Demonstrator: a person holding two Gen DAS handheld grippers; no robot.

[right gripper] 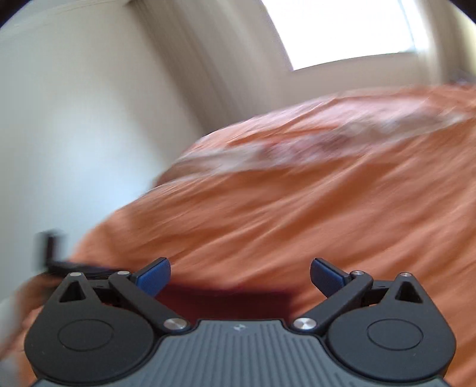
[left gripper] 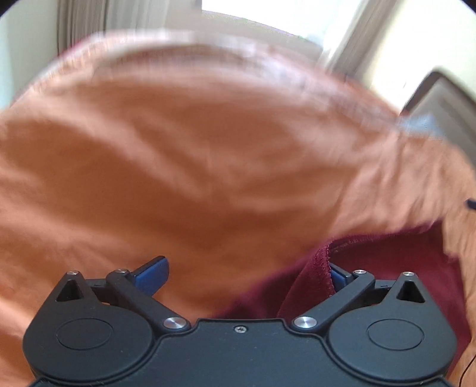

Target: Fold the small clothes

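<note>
Both views motion-blurred. Left wrist view, left to right: wrinkled orange bedspread (left gripper: 148,166) fills most of the frame, with pale pleated curtains (left gripper: 77,29) and a bright window (left gripper: 261,20) beyond its far edge. Left tool (left gripper: 248,275), black with blue-padded fingers (left gripper: 151,275), has its fingers set wide apart, nothing pinched between them. Dark maroon velvety small garment (left gripper: 386,268) lies on the bedspread at lower right; a folded, raised edge of it stands up just in front of the tool's right-hand finger and hides most of that pad; touching or only overlapping, cannot tell. Fabric looks plush, short nap, deep wine colour, creased along that edge. Right wrist view, left to right: off-white wall (right gripper: 74,119), a blurred black object (right gripper: 53,253) at the left margin, identity unclear. Right tool (right gripper: 240,277), same black build with blue pads, fingers likewise spread wide and empty. The maroon garment (right gripper: 226,300) shows as a flat dark strip low between the fingers, lying on the bedspread (right gripper: 327,208), just ahead of the tool body.
</note>
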